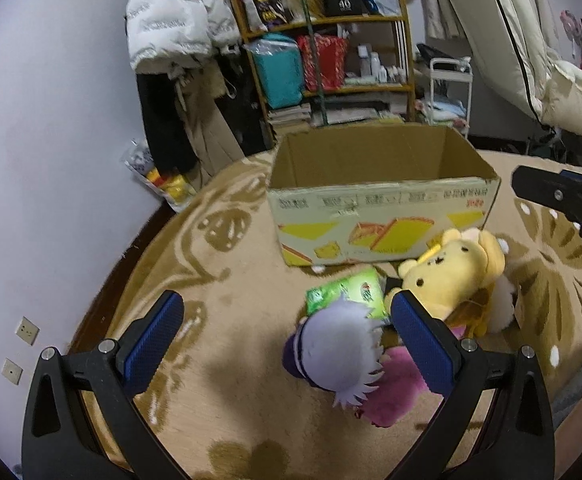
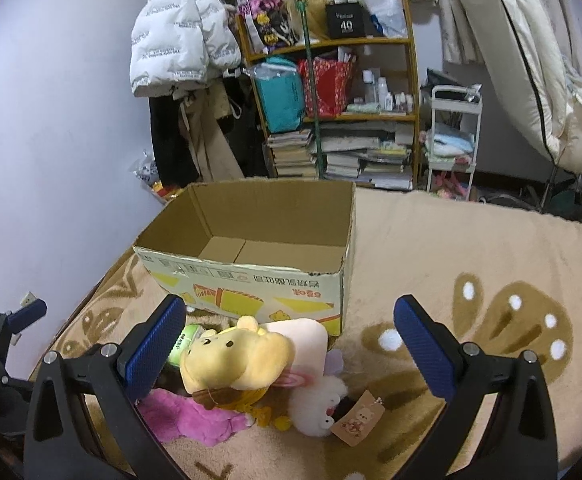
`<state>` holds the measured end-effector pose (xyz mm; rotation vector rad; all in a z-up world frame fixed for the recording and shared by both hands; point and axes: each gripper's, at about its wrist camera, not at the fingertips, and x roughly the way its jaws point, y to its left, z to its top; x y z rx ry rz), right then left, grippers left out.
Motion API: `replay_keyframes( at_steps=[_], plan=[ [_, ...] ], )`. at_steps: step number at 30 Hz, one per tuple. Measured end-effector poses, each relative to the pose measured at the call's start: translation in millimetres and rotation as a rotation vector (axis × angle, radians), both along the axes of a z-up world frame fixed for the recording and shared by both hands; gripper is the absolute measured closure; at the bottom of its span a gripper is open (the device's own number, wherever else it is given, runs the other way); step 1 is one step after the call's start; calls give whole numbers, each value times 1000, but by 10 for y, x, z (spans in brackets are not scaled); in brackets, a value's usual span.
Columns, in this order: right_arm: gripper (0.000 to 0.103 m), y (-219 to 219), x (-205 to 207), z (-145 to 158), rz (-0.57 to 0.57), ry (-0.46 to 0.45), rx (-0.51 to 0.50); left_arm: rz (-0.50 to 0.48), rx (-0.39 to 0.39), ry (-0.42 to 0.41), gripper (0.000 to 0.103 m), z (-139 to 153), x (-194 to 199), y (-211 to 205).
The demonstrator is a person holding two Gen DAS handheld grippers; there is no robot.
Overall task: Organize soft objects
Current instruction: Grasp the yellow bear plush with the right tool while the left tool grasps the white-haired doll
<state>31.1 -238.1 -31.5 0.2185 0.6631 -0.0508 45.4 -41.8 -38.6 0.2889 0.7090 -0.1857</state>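
- Nothing is packed yet, as far as I can see: the cardboard box (image 2: 251, 256), in the middle of the right wrist view, shows only a bare bottom where I can see into it.
- All the soft things lie in a heap on the tan blanket (image 2: 471, 240), just in front of the box's printed side.
- The yellow bear plush (image 2: 235, 360) lies on top of the heap, low and centre in the right wrist view, leaning against a pale pink cushion (image 2: 307, 340).
- A magenta plush (image 2: 187, 416) lies under it at lower left, and a white fluffy toy (image 2: 319, 400) with a paper tag (image 2: 357, 418) lies at lower centre.
- In the left wrist view a doll with pale lilac hair (image 1: 337, 352) sits low and centre, with a green packet (image 1: 347, 294) just behind it.
- My right gripper (image 2: 289, 352) is spread wide and holds nothing; the bear lies between its blue pads (image 2: 153, 348).
- My left gripper (image 1: 287, 344) is also wide and empty, hovering over the doll.
- I judge the task to be at its start: every toy remains to be lifted into the box, and the bear looks the easiest first grab.
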Motion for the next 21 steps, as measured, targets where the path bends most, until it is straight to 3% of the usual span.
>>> replay_keyframes(
  at_steps=[10,21],
  plan=[
    [0,92,251,-247,56,101,-2,-27,39,95,1,-243,96,-112],
    [0,222,363,-503,117,197,6,-20,135,180,1,-505,215,-175]
  ],
)
